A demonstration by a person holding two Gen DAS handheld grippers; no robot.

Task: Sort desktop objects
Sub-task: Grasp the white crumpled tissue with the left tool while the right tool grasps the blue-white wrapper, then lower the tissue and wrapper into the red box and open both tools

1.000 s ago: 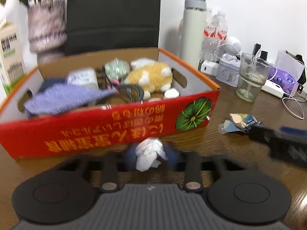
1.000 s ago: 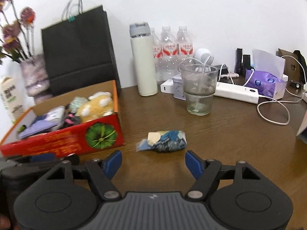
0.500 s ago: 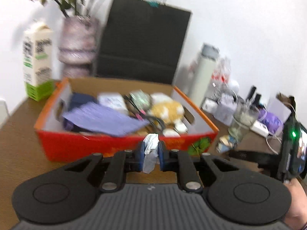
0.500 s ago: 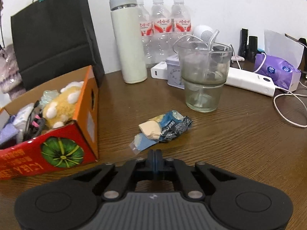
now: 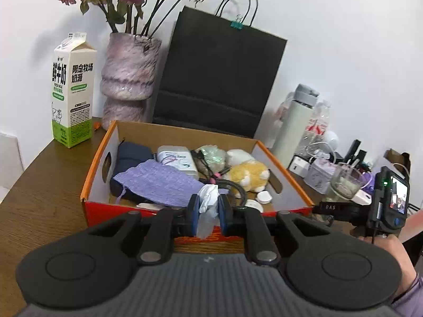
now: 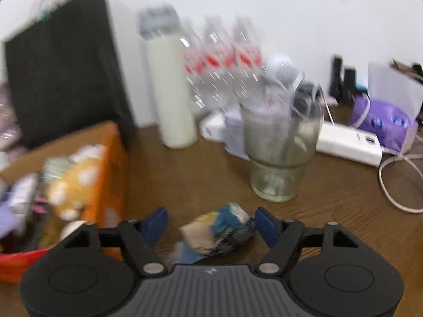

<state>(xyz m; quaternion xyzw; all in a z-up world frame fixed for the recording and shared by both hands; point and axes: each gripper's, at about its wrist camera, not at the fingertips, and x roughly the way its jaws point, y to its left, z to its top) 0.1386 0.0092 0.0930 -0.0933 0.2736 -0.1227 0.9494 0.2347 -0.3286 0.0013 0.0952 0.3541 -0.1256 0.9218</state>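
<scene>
1. Surface: dark brown wood-grain table [image 5: 39, 185], set against a plain white wall [image 5: 330, 26]. The right wrist view is motion-blurred throughout.
2. Left wrist view, centre: open cardboard box with orange rim and red printed front [image 5: 95, 163]. Inside it lie a lilac knitted cloth [image 5: 158, 182], a yellow and white plush toy [image 5: 249, 175], a white rectangular packet [image 5: 175, 157], a dark blue pouch [image 5: 132, 153] and black cable.
3. Behind the box: a black paper carrier bag with a teal binder clip [image 5: 219, 79]. To its left, a mottled pink ribbed vase of wilted roses [image 5: 129, 79]; further left, a white and green milk carton [image 5: 72, 92].
4. Right side of the frame: a tall white flask with grey lid [image 5: 297, 121], clear water bottles with red labels [image 6: 222, 60], a clear glass tumbler [image 6: 280, 158], a white power strip [image 6: 349, 145], a purple tissue pack [image 6: 383, 121].
5. Left claw [image 5: 207, 211]: lower centre of its view, over the box's near wall, pinching a crumpled white tissue [image 5: 208, 200] between blue pads.
6. Right claw [image 6: 211, 224]: jaws have just been opening and stand apart. A crumpled blue and tan wrapper [image 6: 219, 229] lies on the table between the pads. Its right end sits just beside the right pad; contact is lost in the blur.
7. Person's right hand [image 5: 383, 253] shows at the lower right of the left wrist view, gripping the black handle, with a lilac sleeve at the edge.
</scene>
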